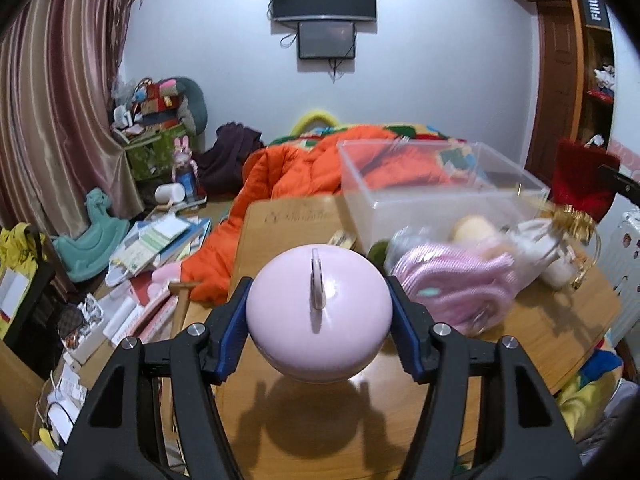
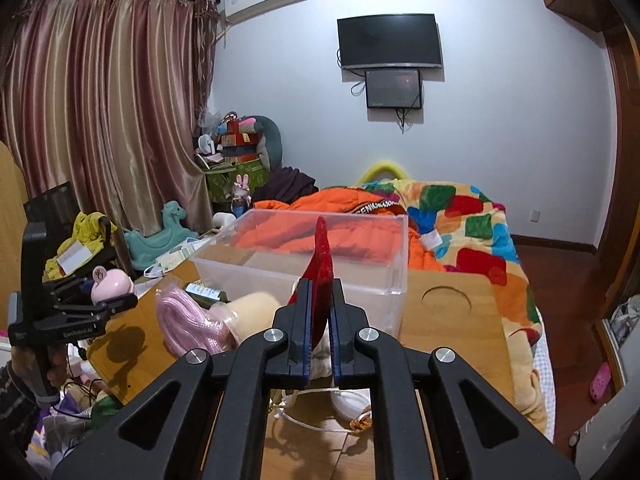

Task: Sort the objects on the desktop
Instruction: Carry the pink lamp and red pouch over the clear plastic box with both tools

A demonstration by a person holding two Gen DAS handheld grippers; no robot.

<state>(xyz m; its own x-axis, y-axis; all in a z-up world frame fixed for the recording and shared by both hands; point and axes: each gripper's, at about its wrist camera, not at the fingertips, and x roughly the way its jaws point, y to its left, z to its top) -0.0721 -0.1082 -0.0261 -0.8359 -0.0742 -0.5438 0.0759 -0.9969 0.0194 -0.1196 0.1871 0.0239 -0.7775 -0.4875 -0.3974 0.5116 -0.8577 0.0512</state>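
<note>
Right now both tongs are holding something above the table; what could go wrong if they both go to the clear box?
1. The left tongs grip the smooth, round pink case only at its sides; it could slip out.
2. The right tongs pinch the thin red pouch by one edge, so it may swing and catch the clear box rim.
3. The pink towel and other items crowd the table before the box; either arm could knock them.

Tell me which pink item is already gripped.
The smooth round pink case, shut in the left gripper; the ribbed pink cloth lies loose on the table.
</note>
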